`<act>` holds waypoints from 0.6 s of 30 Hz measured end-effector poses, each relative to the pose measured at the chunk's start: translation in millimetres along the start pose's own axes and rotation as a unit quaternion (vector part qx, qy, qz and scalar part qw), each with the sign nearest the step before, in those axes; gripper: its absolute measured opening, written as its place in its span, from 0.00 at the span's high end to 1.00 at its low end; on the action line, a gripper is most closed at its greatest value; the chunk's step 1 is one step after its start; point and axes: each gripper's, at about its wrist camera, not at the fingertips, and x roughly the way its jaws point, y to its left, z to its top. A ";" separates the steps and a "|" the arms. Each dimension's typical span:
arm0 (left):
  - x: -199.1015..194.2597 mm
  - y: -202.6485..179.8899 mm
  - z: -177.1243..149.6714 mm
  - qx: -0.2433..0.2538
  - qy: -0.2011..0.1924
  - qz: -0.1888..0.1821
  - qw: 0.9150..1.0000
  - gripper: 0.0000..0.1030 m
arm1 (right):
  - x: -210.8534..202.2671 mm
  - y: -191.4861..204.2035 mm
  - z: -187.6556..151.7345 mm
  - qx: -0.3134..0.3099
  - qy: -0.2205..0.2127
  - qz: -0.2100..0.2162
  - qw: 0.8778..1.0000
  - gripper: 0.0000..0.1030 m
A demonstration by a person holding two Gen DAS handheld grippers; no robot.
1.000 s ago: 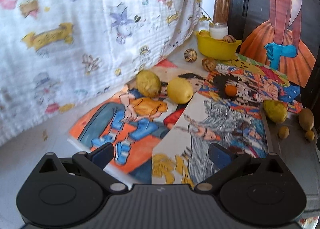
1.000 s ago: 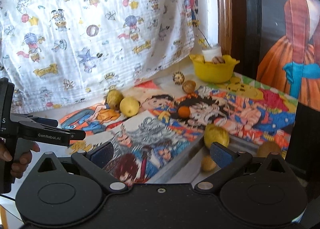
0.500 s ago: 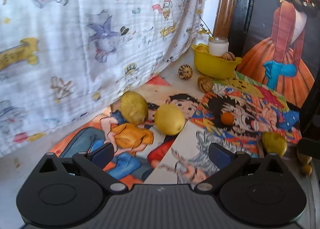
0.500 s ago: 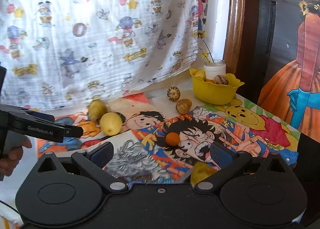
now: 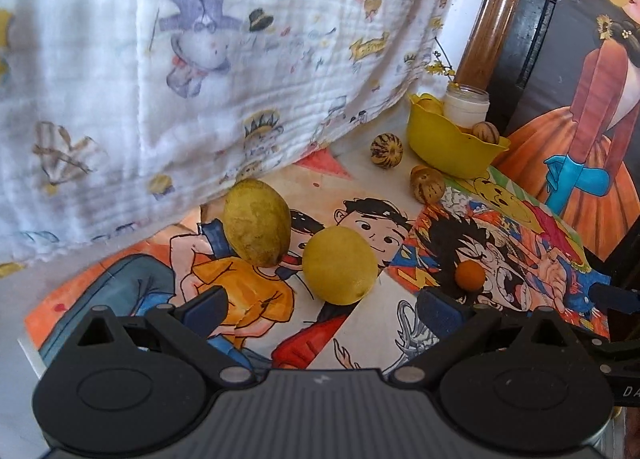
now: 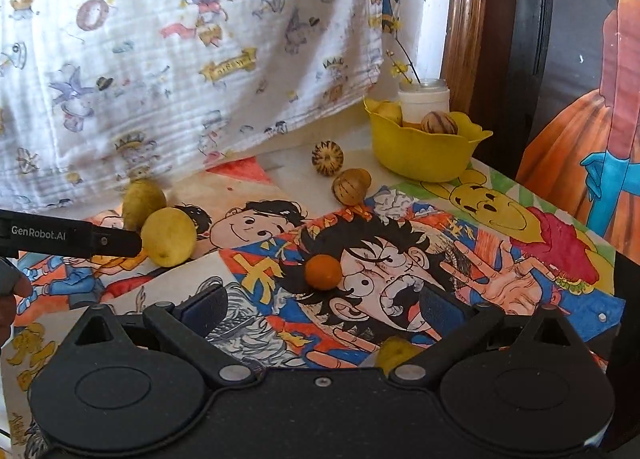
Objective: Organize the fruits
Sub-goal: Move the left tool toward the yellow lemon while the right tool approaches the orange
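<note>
A yellow lemon (image 5: 339,265) lies just ahead of my open left gripper (image 5: 318,309), with a greenish-yellow fruit (image 5: 257,222) behind it to the left. The small orange fruit (image 6: 323,271) sits on the cartoon poster just beyond my open right gripper (image 6: 320,309). At the back stands a yellow bowl (image 6: 420,153) holding a striped brown fruit (image 6: 439,123). Two more striped fruits (image 6: 327,158) (image 6: 351,187) rest on the table left of the bowl. In the right wrist view the lemon (image 6: 169,237) and the left gripper's fingers (image 6: 116,243) show at the left.
Colourful posters (image 6: 480,259) cover the table. A printed white cloth (image 5: 200,59) hangs along the back left. A white jar (image 6: 424,103) stands behind the bowl, beside a wooden frame (image 6: 464,19) and a painting (image 5: 592,119). Another yellow fruit (image 6: 394,353) peeks out near my right gripper's body.
Both grippers have moved forward and closer to the table: the left toward the lemon, the right toward the small orange fruit. Both stayed open.
</note>
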 end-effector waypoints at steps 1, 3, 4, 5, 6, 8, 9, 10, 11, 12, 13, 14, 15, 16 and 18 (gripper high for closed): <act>2.4 -0.1 0.2 -0.001 0.001 0.001 1.000 0.00 | 2.3 -0.5 0.0 -0.001 0.001 0.001 1.000 0.01; 7.7 -0.3 0.7 -0.003 0.003 0.001 1.000 0.00 | 6.8 -1.3 0.3 -0.004 0.003 0.002 1.000 0.01; 9.9 -0.6 0.8 -0.004 0.004 0.000 1.000 0.00 | 8.8 -1.9 0.6 -0.005 0.005 0.003 1.000 0.01; 11.8 -0.9 1.0 -0.004 0.005 -0.001 1.000 0.00 | 11.1 -2.5 1.3 -0.006 0.006 0.004 1.000 0.01; 14.2 -1.5 1.2 -0.005 0.006 -0.001 1.000 0.00 | 13.1 -2.8 2.1 -0.008 0.007 0.005 1.000 0.01; 17.5 -2.7 1.7 -0.006 0.007 -0.002 1.000 0.00 | 16.7 -2.8 3.5 -0.014 0.008 0.005 1.000 0.01; 19.3 -3.4 2.2 -0.007 0.008 -0.002 1.000 0.01 | 18.4 -3.0 3.9 -0.017 0.009 0.005 1.000 0.01; 20.6 -4.1 2.9 -0.007 0.009 -0.003 1.000 0.01 | 19.8 -3.0 4.5 -0.020 0.010 0.006 1.000 0.01; 21.4 -4.6 3.5 -0.007 0.009 -0.003 1.000 0.00 | 21.1 -3.3 4.9 -0.022 0.010 0.006 1.000 0.01; 21.7 -5.6 4.6 -0.007 0.009 -0.003 1.000 0.00 | 22.2 -3.3 5.4 -0.025 0.010 0.007 1.000 0.01; 21.8 -6.5 5.6 -0.005 0.007 -0.004 1.000 0.00 | 23.5 -3.4 5.7 -0.028 0.011 0.007 1.000 0.01; 21.5 -7.4 6.8 -0.003 0.005 -0.004 1.000 0.00 | 24.8 -3.8 6.2 -0.032 0.012 0.007 0.999 0.01; 21.5 -8.3 7.7 0.000 0.004 -0.004 1.000 0.00 | 26.0 -4.3 6.7 -0.036 0.013 0.007 0.999 0.01; 21.3 -9.3 8.6 0.003 0.004 -0.003 1.000 0.00 | 26.8 -5.3 7.4 -0.040 0.013 0.007 0.999 0.01; 19.7 -11.2 10.2 0.010 0.004 -0.002 1.000 0.01 | 27.8 -7.6 9.0 -0.047 0.014 0.006 0.999 0.01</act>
